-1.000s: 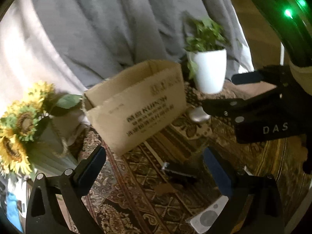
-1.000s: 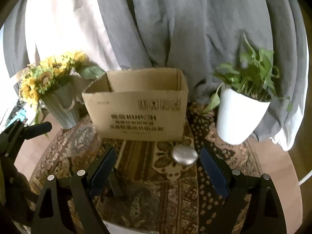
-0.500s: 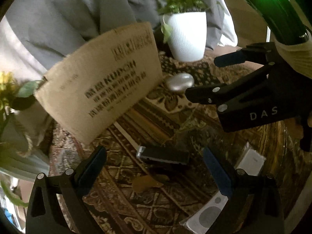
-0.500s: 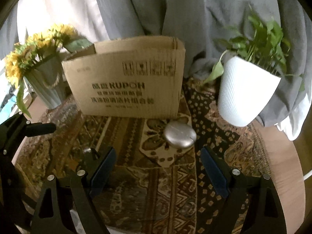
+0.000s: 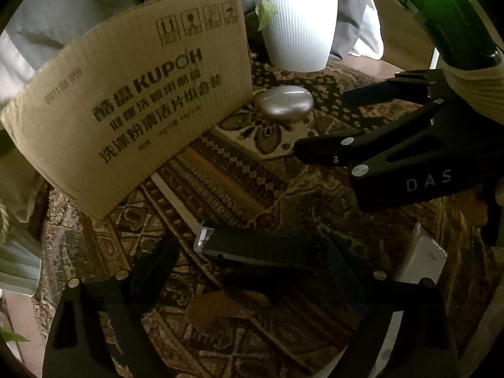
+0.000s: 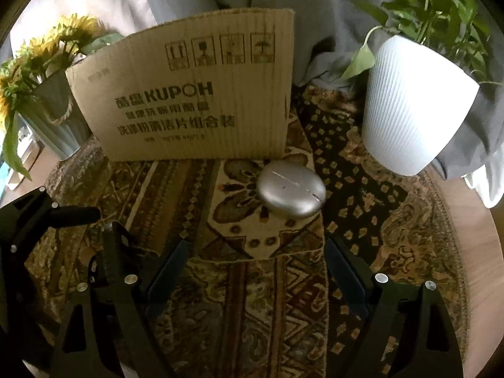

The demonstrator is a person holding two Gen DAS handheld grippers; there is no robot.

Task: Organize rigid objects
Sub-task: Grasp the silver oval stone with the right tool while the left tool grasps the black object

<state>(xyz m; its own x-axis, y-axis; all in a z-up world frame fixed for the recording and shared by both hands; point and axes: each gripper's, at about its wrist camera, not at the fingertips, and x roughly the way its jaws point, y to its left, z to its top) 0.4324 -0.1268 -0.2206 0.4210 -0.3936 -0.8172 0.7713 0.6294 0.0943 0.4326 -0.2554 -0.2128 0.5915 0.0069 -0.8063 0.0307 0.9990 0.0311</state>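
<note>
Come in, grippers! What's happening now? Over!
Left gripper closing around black bar. Right gripper open, empty, facing silver pebble. Nothing blocking.

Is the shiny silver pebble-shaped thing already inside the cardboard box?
No, the silver oval case lies on the patterned rug in front of the cardboard box, outside it.

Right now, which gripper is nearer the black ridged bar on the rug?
Left. The left gripper, jaws closing, straddles the black bar; the right gripper hangs beyond it, nearer the silver case.
</note>
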